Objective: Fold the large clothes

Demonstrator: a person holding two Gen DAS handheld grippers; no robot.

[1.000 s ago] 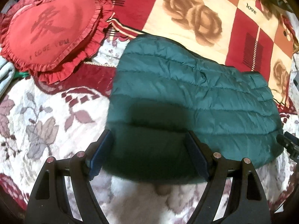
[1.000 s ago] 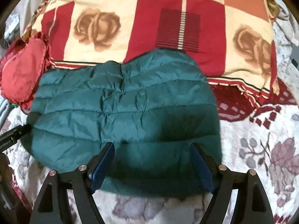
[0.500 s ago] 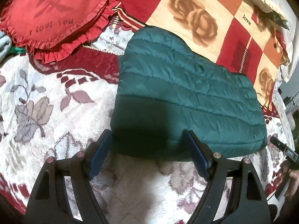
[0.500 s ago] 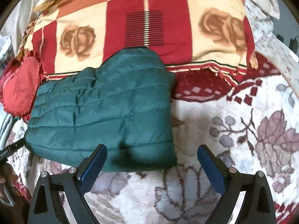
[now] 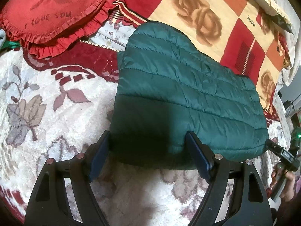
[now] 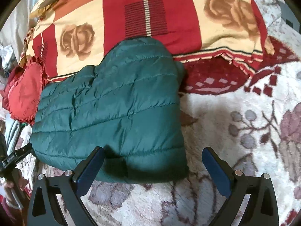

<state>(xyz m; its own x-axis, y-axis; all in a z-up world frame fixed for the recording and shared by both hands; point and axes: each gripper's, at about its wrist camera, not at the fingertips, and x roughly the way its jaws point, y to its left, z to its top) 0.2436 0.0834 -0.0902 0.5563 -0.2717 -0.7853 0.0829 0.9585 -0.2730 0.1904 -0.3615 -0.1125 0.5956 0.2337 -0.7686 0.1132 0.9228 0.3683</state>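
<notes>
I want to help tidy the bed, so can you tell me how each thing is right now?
green puffy jacket: folded up, lying flat on the bedspread.
heart pillow: lying beside the jacket, not touching it.
rose blanket: spread out, jacket's far edge on it.
left gripper: open, jacket's near edge between its fingers.
right gripper: open, jaws just widened.

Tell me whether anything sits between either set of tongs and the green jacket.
Nothing visible does. The green jacket lies folded on the floral blanket, its near edge straight ahead of the left tongs and the right tongs, both open. The heart pillow and checked quilt lie beyond it.
</notes>
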